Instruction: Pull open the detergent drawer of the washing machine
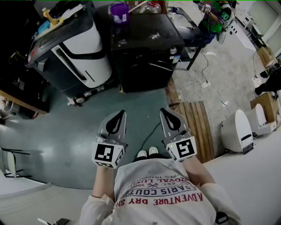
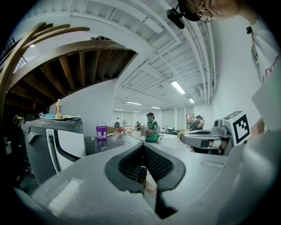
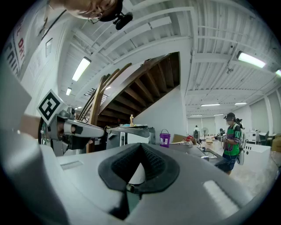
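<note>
Head view, left gripper (image 1: 120, 114), right gripper (image 1: 164, 111), jaws together, empty, washing machine (image 1: 85, 50) beside black cabinet (image 1: 145, 48)

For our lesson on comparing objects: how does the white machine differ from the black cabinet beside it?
The white machine has white panels with dark trim; the black cabinet is dark all over. The white machine carries a yellow bottle on top; the black cabinet carries a purple bucket. Both stand on the floor, side by side.
</note>
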Motion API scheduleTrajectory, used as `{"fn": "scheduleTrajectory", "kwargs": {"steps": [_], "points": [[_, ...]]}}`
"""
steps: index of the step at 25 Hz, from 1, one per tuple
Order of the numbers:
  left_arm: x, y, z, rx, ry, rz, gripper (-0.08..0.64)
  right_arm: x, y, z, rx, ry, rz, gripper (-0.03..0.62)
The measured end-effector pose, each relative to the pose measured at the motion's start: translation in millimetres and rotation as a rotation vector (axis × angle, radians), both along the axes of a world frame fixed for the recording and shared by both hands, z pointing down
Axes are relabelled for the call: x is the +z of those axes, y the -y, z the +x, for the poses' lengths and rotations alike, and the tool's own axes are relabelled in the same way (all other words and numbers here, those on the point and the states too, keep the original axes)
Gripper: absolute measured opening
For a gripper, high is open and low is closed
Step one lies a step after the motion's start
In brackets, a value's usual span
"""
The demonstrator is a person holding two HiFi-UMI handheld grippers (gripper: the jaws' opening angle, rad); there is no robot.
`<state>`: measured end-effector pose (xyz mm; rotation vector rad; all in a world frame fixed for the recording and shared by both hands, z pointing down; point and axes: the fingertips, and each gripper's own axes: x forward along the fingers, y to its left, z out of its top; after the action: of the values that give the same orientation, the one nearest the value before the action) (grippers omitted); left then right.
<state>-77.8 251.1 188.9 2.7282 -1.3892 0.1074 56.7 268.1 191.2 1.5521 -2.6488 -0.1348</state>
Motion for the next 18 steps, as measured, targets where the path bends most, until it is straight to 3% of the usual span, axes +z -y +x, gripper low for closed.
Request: {"fn": "scheduleTrajectory", "kwargs": {"steps": [14, 17, 18], "points": [[-1, 4, -14, -0.010, -0.021, 0.005, 0.003, -3, 5, -19, -0.025, 0.038, 0.004, 0.000], [-12, 2, -19, 0.006, -0.110, 0.032, 0.005, -4, 7, -22, -0.016, 0.072, 0.001, 0.000], [-16, 2, -22, 0.009, -0.155, 0.037, 0.038, -4, 8, -24, -0.014, 0.074, 0.000, 0.000]]}}
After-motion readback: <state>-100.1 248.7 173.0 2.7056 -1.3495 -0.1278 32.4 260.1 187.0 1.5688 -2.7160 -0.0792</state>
